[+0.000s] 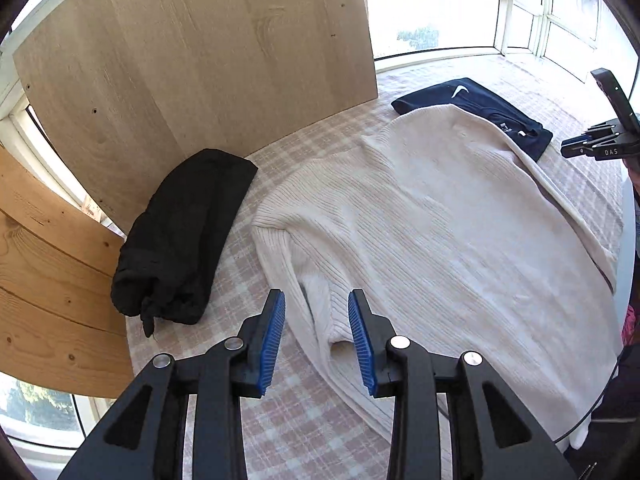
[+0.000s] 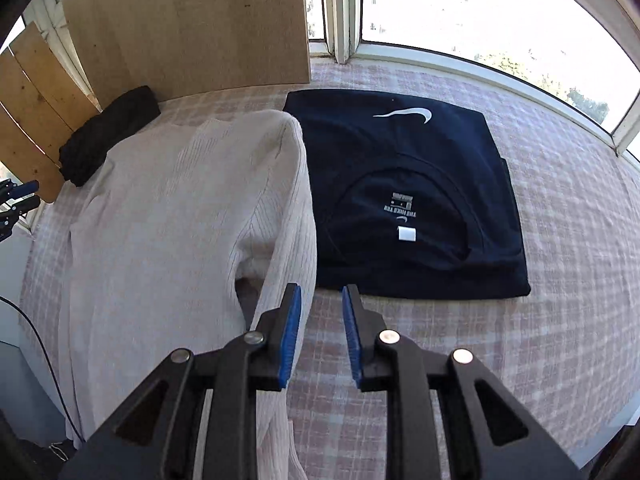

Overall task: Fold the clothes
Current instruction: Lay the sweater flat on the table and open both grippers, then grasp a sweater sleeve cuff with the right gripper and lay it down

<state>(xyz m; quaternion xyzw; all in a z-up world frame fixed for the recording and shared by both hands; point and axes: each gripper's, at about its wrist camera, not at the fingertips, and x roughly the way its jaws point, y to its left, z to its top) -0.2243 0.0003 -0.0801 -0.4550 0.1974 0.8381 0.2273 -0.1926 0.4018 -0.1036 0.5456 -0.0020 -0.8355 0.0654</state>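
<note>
- While the cream sweater (image 1: 432,216) lies spread on the table (image 1: 304,432), both tools hang above it with nothing between their pads.
- The left hand-held gripper (image 1: 317,340) has its jaws apart, and a sleeve (image 1: 320,312) of the sweater lies directly under and just ahead of them; its cuff end points toward the camera.
- The long axis of this sleeve runs roughly along the fingers, away from the left hand-held gripper toward the shoulder.
- The right hand-held gripper (image 2: 319,334) is also open; the other sleeve (image 2: 288,200) lies just to its left side, running away from it in the same manner.
- I judge that each sleeve is nearest to its own side's tool, so each could take one.
- A folded navy shirt (image 2: 408,200) lies touching the sweater's far right edge, and a rolled black garment (image 1: 180,236) lies beside its left.
- The table carries a pale checked cloth (image 2: 520,340); wooden boards (image 1: 192,64) and bright windows (image 2: 480,12) stand behind.
</note>
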